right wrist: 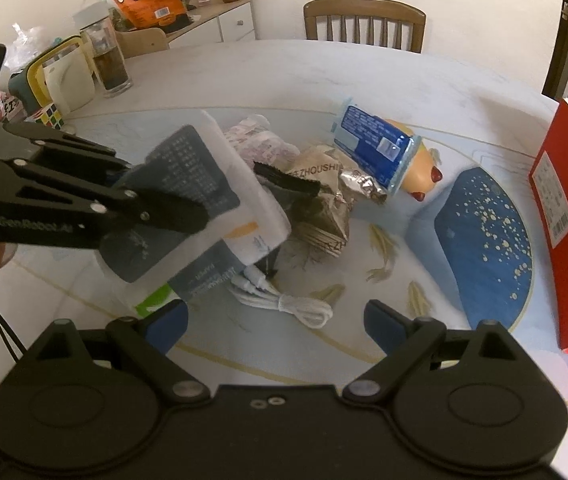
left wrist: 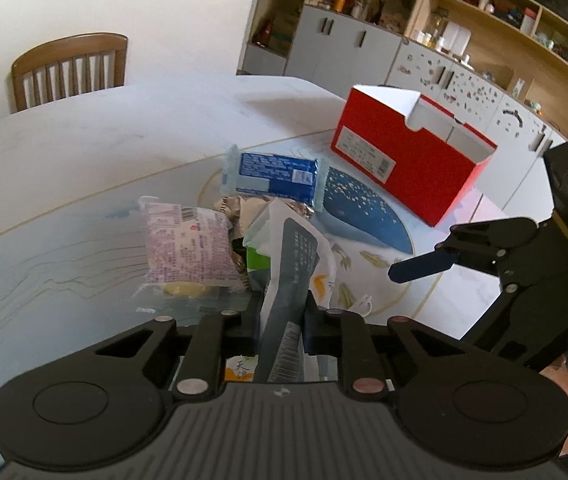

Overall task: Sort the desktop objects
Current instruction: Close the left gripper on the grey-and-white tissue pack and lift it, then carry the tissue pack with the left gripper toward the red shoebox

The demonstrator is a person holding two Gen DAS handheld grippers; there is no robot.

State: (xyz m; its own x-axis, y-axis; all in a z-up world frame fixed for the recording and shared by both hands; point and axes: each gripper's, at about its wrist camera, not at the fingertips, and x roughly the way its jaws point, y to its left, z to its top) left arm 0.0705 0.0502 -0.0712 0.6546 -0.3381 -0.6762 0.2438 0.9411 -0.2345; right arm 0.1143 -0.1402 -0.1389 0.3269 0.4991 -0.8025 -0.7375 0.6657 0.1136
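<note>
Red box is sitting open at the far right of the surface; the white-and-grey packet, pinched in the closed left gripper over the snack pile, is looking light, floppy and slick, so gripping mid-body is beating an edge hold. Right wrist view is showing the white cable under the empty, open right gripper, mostly hidden from the left one

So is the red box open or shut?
Open: the red box has no lid on, and its white inner walls show from above.
</note>
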